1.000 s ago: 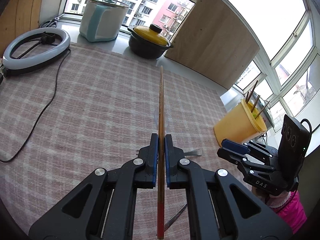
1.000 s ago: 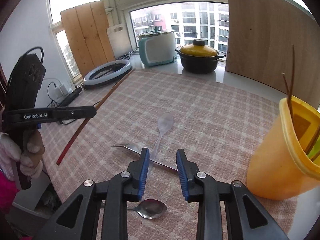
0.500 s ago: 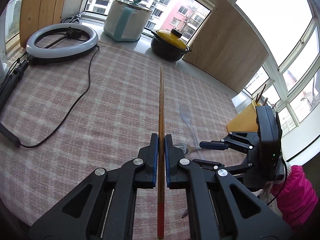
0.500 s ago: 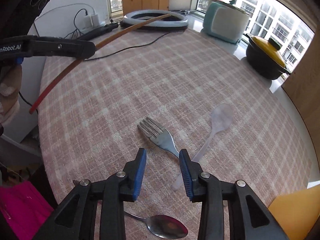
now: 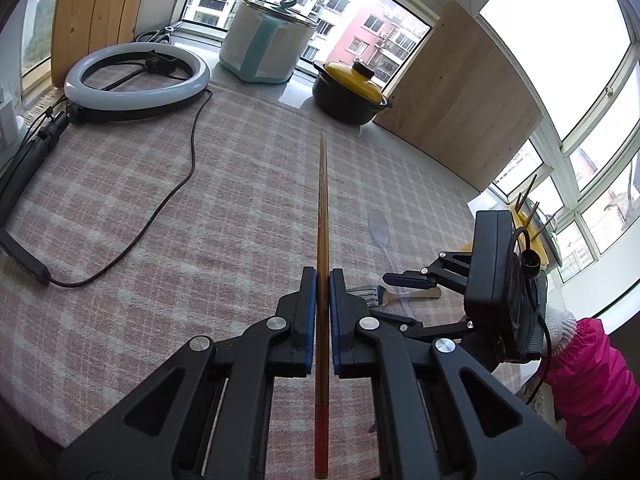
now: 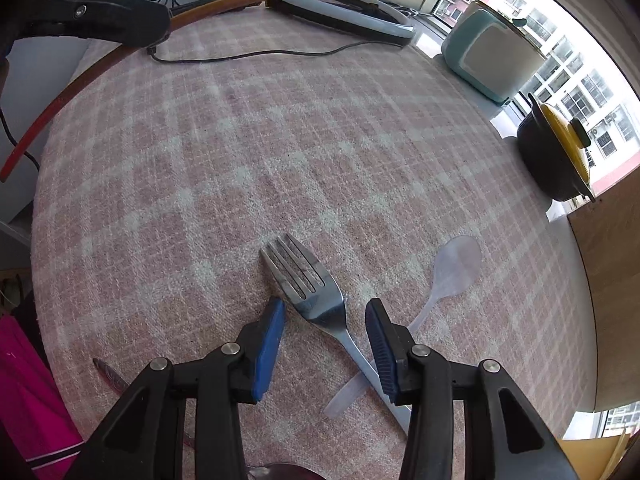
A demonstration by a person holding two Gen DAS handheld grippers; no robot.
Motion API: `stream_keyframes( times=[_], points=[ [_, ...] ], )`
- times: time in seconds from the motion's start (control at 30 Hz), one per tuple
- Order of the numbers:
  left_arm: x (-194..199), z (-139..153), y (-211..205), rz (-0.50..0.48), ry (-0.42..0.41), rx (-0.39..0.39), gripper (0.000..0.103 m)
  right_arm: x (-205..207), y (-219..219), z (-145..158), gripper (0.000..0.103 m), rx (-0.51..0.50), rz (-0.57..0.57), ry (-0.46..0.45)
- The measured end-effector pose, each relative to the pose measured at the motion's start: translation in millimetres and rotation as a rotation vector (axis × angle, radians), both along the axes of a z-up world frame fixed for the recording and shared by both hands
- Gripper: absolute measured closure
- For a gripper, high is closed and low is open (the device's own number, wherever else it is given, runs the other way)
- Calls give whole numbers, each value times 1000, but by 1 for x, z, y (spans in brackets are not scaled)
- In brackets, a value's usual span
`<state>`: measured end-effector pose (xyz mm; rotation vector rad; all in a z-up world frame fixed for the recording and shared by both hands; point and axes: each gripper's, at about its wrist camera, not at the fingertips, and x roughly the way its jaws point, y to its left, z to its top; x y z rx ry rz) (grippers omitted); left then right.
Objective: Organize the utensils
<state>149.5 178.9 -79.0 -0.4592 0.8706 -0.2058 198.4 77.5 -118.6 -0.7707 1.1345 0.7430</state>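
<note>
Right hand-held gripper lining up on fork, left one carrying a chopstick.

My right hand-held gripper [image 6: 325, 314] is spread open, low over the surface [image 6: 280, 152], jaws either side of the metal fork [image 6: 310, 284] at its neck so I can pinch the narrow part. The fork's handle lies crossed with the clear plastic spoon [image 6: 448, 276], so I judge grabbing forward of the crossing avoids dragging it. My left hand-held gripper [image 5: 322, 286] is clamped on the chopstick [image 5: 322, 216], held clear above the cloth, out of the way. Far right, the yellow holder [image 5: 524, 220] already has sticks in it, likely the drop spot.
</note>
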Motion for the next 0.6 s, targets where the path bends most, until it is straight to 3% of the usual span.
stream_keyframes(
  times=[0.13, 0.6],
  points=[
    [0, 0, 0, 1, 0, -1, 99, 8, -2, 2, 75, 33, -44, 32],
    [-1, 2, 0, -1, 1, 4, 99, 43, 5, -9, 74, 111, -119, 101]
  ],
)
